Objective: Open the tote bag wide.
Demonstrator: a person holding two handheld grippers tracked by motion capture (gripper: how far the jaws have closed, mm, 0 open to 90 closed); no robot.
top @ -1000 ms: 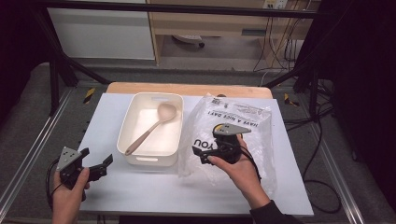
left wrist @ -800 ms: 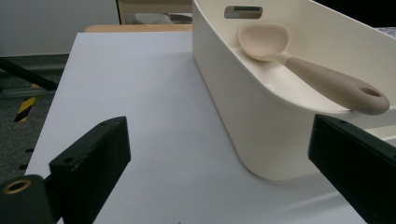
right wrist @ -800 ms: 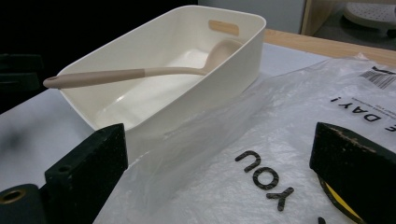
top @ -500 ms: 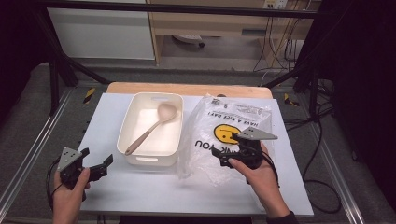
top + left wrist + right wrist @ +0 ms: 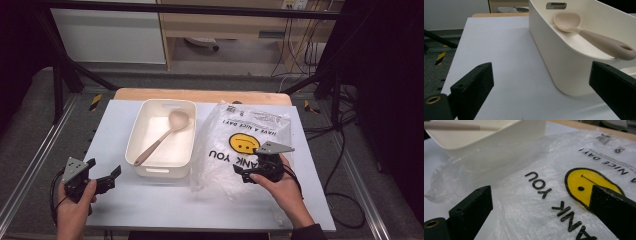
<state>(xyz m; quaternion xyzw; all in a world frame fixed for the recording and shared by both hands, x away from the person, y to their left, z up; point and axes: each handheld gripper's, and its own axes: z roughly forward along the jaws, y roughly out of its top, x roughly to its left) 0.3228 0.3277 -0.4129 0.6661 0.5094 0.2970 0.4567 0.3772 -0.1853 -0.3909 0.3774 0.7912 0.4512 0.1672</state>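
A white tub (image 5: 159, 171) stands mid-table with a beige spoon (image 5: 162, 137) lying diagonally inside. Right of it lies a clear plastic bag (image 5: 220, 165) printed with a yellow smiley face (image 5: 245, 142) and "THANK YOU". My right gripper (image 5: 242, 167) rests over the bag's near part, jaws open and pointing left, with nothing between them. In the right gripper view the bag (image 5: 536, 202) spreads under the open jaws, and the tub (image 5: 499, 135) stands beyond. My left gripper (image 5: 105, 167) is open at the table's near left, aimed at the tub (image 5: 564, 57) and spoon (image 5: 599, 41).
The light table top (image 5: 115, 125) has bare room left of the tub and along the near edge. A wooden strip (image 5: 200, 95) runs along the far edge. Black frame poles and cables stand around the table.
The right hand with its gripper shifted slightly right and toward the near edge over the bag, and the grey plate now shows on top. The left gripper stayed put.
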